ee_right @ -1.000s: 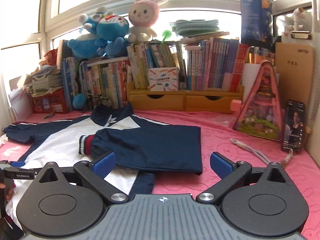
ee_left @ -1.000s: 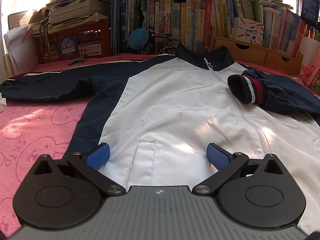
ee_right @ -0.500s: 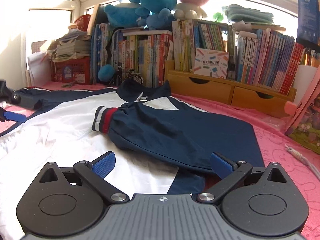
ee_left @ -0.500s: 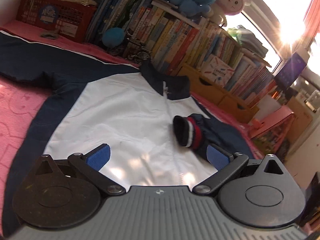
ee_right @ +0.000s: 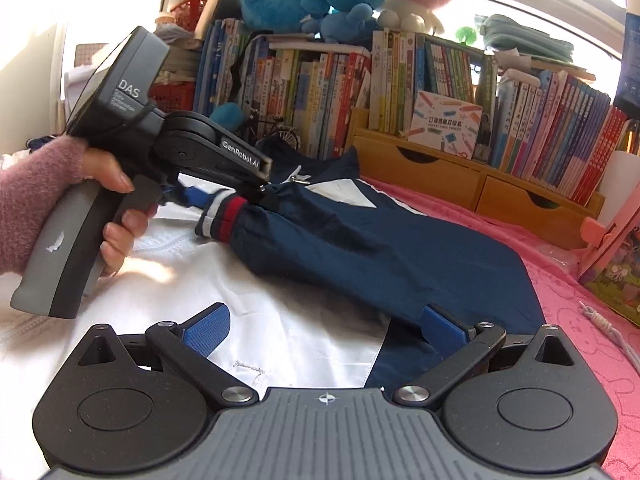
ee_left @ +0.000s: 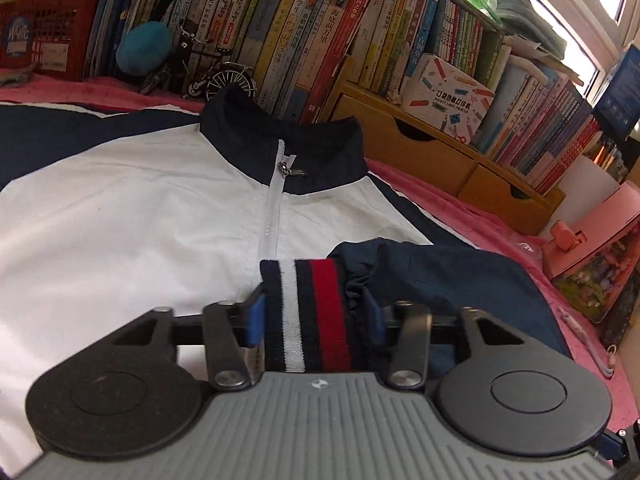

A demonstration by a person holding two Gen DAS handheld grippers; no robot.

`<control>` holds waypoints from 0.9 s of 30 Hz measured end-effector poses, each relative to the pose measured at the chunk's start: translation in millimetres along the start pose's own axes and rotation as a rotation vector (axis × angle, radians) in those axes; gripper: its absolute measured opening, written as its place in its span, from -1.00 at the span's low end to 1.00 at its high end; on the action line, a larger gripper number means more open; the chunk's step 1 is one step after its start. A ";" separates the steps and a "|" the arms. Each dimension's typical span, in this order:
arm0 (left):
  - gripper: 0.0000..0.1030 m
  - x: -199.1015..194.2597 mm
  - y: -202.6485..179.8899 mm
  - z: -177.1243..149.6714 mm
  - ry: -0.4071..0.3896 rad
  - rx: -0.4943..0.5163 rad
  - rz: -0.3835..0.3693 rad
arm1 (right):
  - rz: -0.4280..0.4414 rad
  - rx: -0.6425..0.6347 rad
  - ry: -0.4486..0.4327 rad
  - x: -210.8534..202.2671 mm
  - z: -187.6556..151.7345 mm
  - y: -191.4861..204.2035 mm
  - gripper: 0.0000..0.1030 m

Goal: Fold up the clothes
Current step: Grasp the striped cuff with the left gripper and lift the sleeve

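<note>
A pink patterned cloth (ee_right: pixel 560 280) covered the counter, and the navy and white jacket (ee_left: pixel 140 208) lay flat on it, zipped, collar toward the row of books (ee_left: pixel 320 32) at the back edge. Bare pink cloth showed only as a narrow strip beyond the collar and as a wider stretch on the right side, where a white cable (ee_right: pixel 604 324) lay near a pink house-shaped box (ee_right: pixel 616 248). The jacket's navy sleeve (ee_right: pixel 380 248) was folded across the white chest, its lower edge running diagonally toward the right gripper (ee_right: pixel 324 328). That gripper hovered low over the jacket's hem with its fingers spread wide and nothing between them. The left gripper (ee_left: pixel 316 312), gripped by a hand (ee_right: pixel 116 216) in a fuzzy pink sleeve, was closing its fingers on the sleeve's striped cuff (ee_left: pixel 312 312); the blue pads sat against both sides of the ribbing, navy, white and red bands between them. The cuff lay just beside the white zipper line, below the metal zipper pull (ee_left: pixel 290 170) at the collar.
</note>
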State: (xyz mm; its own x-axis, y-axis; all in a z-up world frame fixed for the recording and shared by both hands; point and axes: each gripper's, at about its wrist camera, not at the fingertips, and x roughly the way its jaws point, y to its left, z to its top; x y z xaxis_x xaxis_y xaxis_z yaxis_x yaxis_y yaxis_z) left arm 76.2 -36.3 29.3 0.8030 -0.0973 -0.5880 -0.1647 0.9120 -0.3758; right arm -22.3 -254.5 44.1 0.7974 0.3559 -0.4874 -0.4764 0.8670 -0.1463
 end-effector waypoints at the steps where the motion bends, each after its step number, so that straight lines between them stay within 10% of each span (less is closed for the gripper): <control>1: -0.40 -1.6 0.5 4.6 -0.011 0.009 -0.017 | 0.000 0.004 -0.003 -0.4 -0.1 -0.7 0.99; 12: -0.41 -34.0 17.9 89.8 -0.249 0.272 0.148 | -0.159 -0.145 -0.038 17.5 22.2 -12.8 1.00; 21: -0.16 9.3 72.7 70.3 -0.084 0.290 0.299 | -0.284 -0.274 0.066 84.2 32.4 -13.1 0.99; 27: 0.51 21.7 89.9 56.8 -0.026 0.306 0.304 | -0.508 -0.283 0.104 90.0 -2.6 -75.5 0.99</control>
State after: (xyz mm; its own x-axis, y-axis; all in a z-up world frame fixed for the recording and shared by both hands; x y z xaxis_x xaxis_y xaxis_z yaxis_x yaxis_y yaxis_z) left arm 111.3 66.2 23.4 0.7589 0.2003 -0.6196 -0.2213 0.9742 0.0439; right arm 84.4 -288.9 9.0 0.9177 -0.1283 -0.3760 -0.1358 0.7881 -0.6004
